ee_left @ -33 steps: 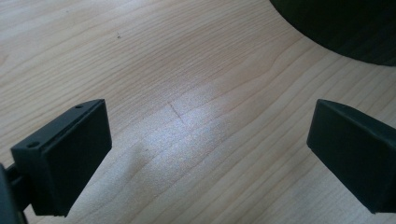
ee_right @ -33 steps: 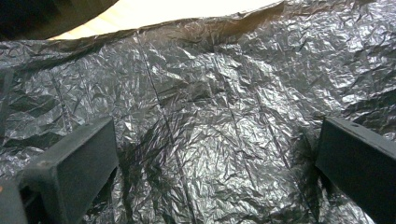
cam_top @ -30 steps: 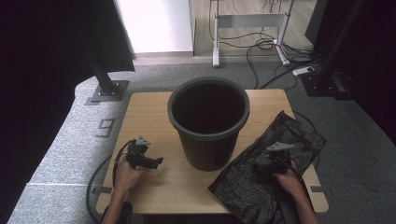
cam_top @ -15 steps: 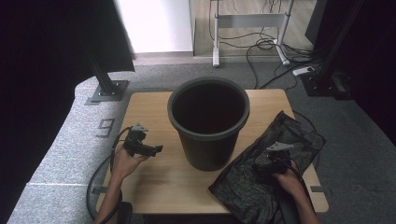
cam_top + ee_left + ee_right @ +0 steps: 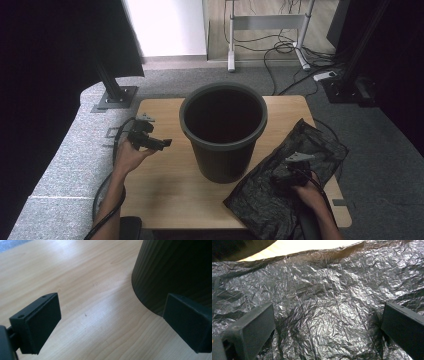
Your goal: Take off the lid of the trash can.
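The right hand-held gripper [image 5: 286, 172] hovers open over the black bag [image 5: 280, 200], ready to pinch it; the left hand-held gripper [image 5: 162, 144], open too, waits near the bin [image 5: 223, 145].

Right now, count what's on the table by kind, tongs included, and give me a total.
Bins: 1
Bags: 1
Tongs: 2, left and right, both open
Total: 4
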A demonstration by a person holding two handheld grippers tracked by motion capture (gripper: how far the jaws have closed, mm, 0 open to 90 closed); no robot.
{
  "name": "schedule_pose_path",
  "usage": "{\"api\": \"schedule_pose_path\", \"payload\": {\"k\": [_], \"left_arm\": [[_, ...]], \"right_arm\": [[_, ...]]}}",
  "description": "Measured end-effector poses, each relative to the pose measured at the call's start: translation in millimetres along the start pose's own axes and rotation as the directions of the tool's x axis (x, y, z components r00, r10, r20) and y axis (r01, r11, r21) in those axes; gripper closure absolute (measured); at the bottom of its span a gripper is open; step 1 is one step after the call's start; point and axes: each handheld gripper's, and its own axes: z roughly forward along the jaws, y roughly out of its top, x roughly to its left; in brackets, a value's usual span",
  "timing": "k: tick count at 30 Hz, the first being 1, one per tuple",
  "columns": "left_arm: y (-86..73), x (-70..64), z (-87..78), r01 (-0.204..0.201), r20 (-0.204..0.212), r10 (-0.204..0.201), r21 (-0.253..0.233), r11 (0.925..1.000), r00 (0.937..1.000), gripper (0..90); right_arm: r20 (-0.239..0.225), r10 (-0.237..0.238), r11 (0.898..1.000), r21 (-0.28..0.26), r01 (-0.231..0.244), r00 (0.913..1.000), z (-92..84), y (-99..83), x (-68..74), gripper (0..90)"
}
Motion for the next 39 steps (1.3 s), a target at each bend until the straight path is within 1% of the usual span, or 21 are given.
{"api": "schedule_pose_path", "payload": {"k": [1,5,11,14,17,18,19,20,21,24,25,26,29,35,39], "left_arm": [[3.3,0.3,-1.4,-0.001,0.004,0.001,-0.002,1.0,1.0,1.2],[17.5,1.4,-6.8,-0.017,-0.003,0.017,0.0,0.9999,0.9998,1.2],[36.5,4.0,-15.1,-0.018,0.006,0.018,-0.019,0.9997,0.9998,2.0],[44.7,5.1,-17.5,-0.02,0.014,0.02,-0.019,0.9996,0.9997,2.2],[54.7,5.6,-19.9,-0.029,0.011,0.03,-0.016,0.9994,0.9995,2.0],[54.7,5.6,-19.9,-0.029,0.011,0.03,-0.016,0.9994,0.9995,1.9],[60.6,5.2,-21.6,-0.035,0.012,0.035,-0.016,0.9993,0.9993,1.9],[60.6,5.2,-21.6,-0.035,0.012,0.035,-0.016,0.9993,0.9993,1.8],[67.6,4.8,-24.1,-0.044,0.01,0.044,-0.017,0.9989,0.999,1.9],[77.6,4.5,-27.7,-0.051,0.013,0.052,-0.016,0.9985,0.9986,2.4],[77.6,4.5,-27.7,-0.051,0.013,0.052,-0.016,0.9985,0.9986,2.5],[83.8,4.7,-30.1,-0.055,0.009,0.055,-0.02,0.9983,0.9984,2.8],[92.8,4.7,-33.9,-0.05,0.023,0.051,-0.03,0.9983,0.9984,2.8],[111.9,3.0,-41.6,-0.062,0.018,0.063,-0.036,0.9974,0.9979,2.3],[126.2,0.5,-45.8,-0.076,0.025,0.077,-0.037,0.9965,0.9967,4.6]], "right_arm": [[0.0,0.0,1.0,0.0,0.0,1.0,0.0,0.0,0.0,0.0],[-0.001,-0.001,1.0,0.0,0.001,1.0,0.0,0.0,0.0,0.0],[-0.003,-0.003,1.0,0.0,0.003,1.0,0.0,0.0,0.1,0.0],[-0.003,-0.003,1.0,0.0,0.003,1.0,0.0,0.0,0.1,0.0],[-0.002,-0.002,1.0,-0.001,0.002,1.0,0.1,0.0,0.2,0.0],[-0.002,-0.003,1.0,-0.001,0.003,1.0,0.1,0.0,0.2,0.0],[-0.003,-0.003,1.0,0.0,0.003,1.0,0.0,0.0,0.1,0.0],[-0.003,-0.003,1.0,0.0,0.003,1.0,0.0,0.0,0.1,0.0],[-0.003,-0.003,1.0,0.0,0.003,1.0,0.0,0.0,0.1,0.0],[-0.004,-0.003,1.0,0.0,0.003,1.0,0.0,0.0,0.2,0.0],[-0.004,-0.002,1.0,0.0,0.002,1.0,0.0,0.0,0.3,0.0],[-0.004,-0.002,1.0,0.0,0.002,1.0,0.0,0.0,0.3,0.0],[-0.004,-0.003,1.0,-0.001,0.003,1.0,0.0,0.0,0.2,0.0],[-0.005,-0.003,1.0,-0.001,0.003,1.0,0.0,0.0,0.2,0.0],[-0.005,-0.002,1.0,-0.002,0.002,1.0,0.1,0.0,0.3,0.0]]}}
